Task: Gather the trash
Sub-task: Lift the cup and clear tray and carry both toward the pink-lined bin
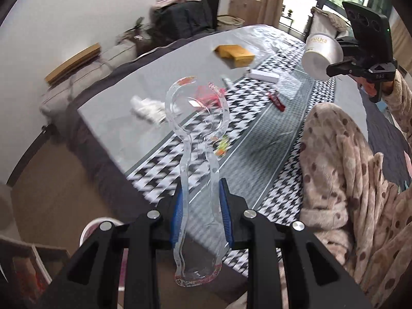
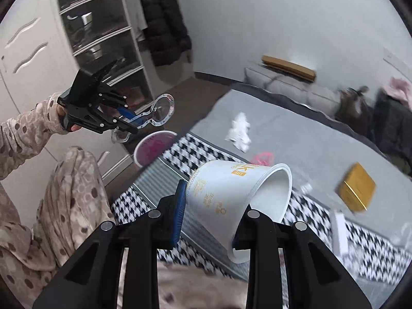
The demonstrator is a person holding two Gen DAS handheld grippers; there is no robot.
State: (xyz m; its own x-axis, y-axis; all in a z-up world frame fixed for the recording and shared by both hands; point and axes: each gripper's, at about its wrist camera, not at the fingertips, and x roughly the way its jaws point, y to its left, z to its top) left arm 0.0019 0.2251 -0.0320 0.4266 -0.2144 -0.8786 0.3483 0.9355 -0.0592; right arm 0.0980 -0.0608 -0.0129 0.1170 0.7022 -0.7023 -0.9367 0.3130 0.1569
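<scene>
My left gripper [image 1: 203,206] is shut on a clear plastic blister pack [image 1: 198,118], which sticks up between the blue pads above the table edge. In the right wrist view the left gripper [image 2: 128,121] hangs over the floor with the blister pack [image 2: 162,108], just above a round pink-lined bin [image 2: 136,154]. My right gripper [image 2: 209,213] is shut on a white paper cup [image 2: 231,193] tilted on its side, mouth to the right. The left wrist view shows the cup [image 1: 322,51] held high at the right. A crumpled tissue [image 1: 149,108] and a pink wrapper [image 1: 208,95] lie on the grey cover.
A houndstooth runner [image 1: 244,118] crosses the grey surface. On it lie a yellow box [image 1: 235,54], a white box [image 1: 262,76], a red wrapper [image 1: 276,100] and a small colourful wrapper [image 1: 221,146]. The person's spotted robe [image 1: 347,180] fills the right. The bin's rim [image 1: 87,228] shows at lower left.
</scene>
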